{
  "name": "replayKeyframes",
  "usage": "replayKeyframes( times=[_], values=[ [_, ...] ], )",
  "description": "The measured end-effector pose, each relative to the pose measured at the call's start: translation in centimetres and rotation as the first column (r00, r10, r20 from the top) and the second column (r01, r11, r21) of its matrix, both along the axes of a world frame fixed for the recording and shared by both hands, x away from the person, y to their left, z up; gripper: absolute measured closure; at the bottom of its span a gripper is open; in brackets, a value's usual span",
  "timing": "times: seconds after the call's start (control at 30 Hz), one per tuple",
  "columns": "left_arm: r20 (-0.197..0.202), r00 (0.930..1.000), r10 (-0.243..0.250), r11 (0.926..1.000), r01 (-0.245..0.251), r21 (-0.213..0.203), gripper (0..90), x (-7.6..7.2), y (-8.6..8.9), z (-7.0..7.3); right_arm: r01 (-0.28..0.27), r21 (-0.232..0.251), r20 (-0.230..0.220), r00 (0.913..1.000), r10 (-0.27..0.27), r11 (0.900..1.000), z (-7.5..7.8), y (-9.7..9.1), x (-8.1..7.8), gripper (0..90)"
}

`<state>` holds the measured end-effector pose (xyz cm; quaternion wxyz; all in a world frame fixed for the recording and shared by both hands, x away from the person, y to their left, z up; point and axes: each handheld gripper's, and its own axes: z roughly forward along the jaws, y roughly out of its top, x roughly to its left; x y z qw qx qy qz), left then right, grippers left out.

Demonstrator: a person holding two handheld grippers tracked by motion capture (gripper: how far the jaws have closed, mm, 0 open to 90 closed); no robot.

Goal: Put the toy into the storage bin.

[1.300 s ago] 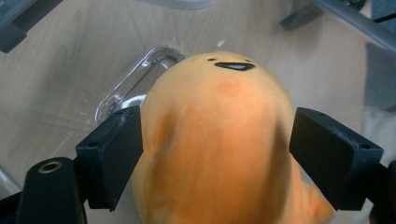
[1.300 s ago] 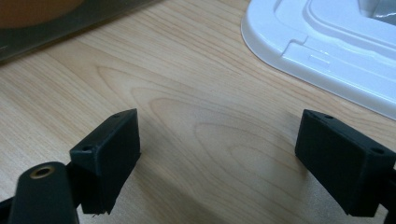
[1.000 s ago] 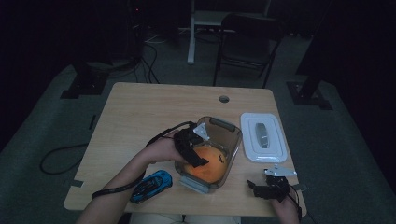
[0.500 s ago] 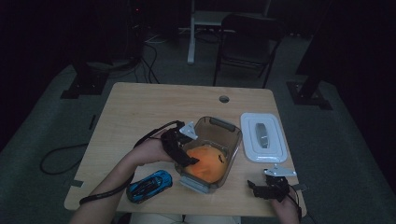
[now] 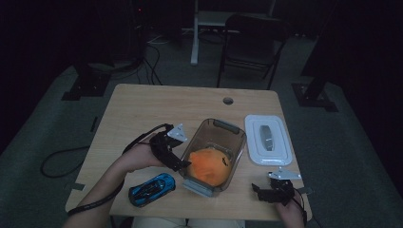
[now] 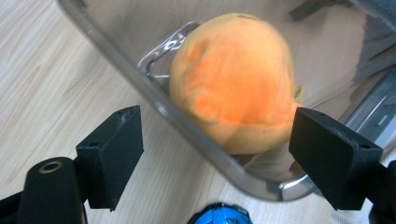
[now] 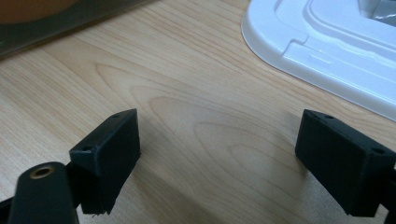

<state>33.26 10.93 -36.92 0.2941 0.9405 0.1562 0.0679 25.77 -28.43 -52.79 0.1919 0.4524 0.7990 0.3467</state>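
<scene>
Surface: wooden table (image 5: 142,109) in a dark room.
Car: blue toy car (image 5: 152,186) lay at 7 o'clock of the container (image 5: 216,142).
Left gripper (image 5: 183,164): jaws were spread, nothing pinched, straddling the container wall.
Ball: orange plush ball (image 5: 209,166) sat inside the container.
Lid: white lid (image 5: 267,140) lay at 3 o'clock.
Right gripper (image 5: 266,190): jaws were spread, empty.
Risk: the wall could be caught by a jaw and the container dragged or tipped.

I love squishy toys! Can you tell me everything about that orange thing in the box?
The orange thing looks soft and fuzzy, like a round plush ball, bright orange with paler patches. It lies inside the clear plastic box, at the end nearest the person, resting on the bottom and close against the wall. Nothing grips it; the left gripper stands open just outside the box.
</scene>
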Motion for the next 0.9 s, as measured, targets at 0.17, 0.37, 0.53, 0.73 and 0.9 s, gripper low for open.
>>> replayKeyframes(
  times=[0.17, 0.37, 0.53, 0.73, 0.9],
  values=[
    [-0.006, 0.9996, 0.027, 0.9996, -0.027, -0.004, 18.6, -0.1, 1.5, -0.5, 0.0, 0.0, 0.0, 1.0, 0.0, 1.0, 0.0, 0.0, 0.0, 13.5],
    [-0.016, 0.9985, 0.053, 0.9985, -0.053, -0.016, 18.6, -0.4, 2.9, -1.1, 0.0, 0.0, 0.0, 1.0, 0.0, 1.0, 0.0, 0.0, 0.0, 13.5],
    [-0.015, 0.9975, 0.068, 0.9976, -0.068, -0.012, 18.6, -0.7, 3.7, -1.4, 0.0, -0.001, 0.0, 1.0, 0.0, 1.0, 0.0, 0.0, 0.0, 13.5],
    [-0.019, 0.9961, 0.086, 0.996, -0.087, -0.022, 18.6, -1.4, 4.6, -1.9, 0.0, 0.0, 0.0, 1.0, 0.0, 1.0, 0.0, 0.0, 0.0, 13.5],
    [-0.032, 0.9952, 0.092, 0.9957, -0.092, -0.003, 18.6, -1.8, 5.2, -2.8, 0.001, 0.0, -0.001, 1.0, -0.001, 1.0, 0.0, 0.0, 0.0, 13.5]
  ],
)
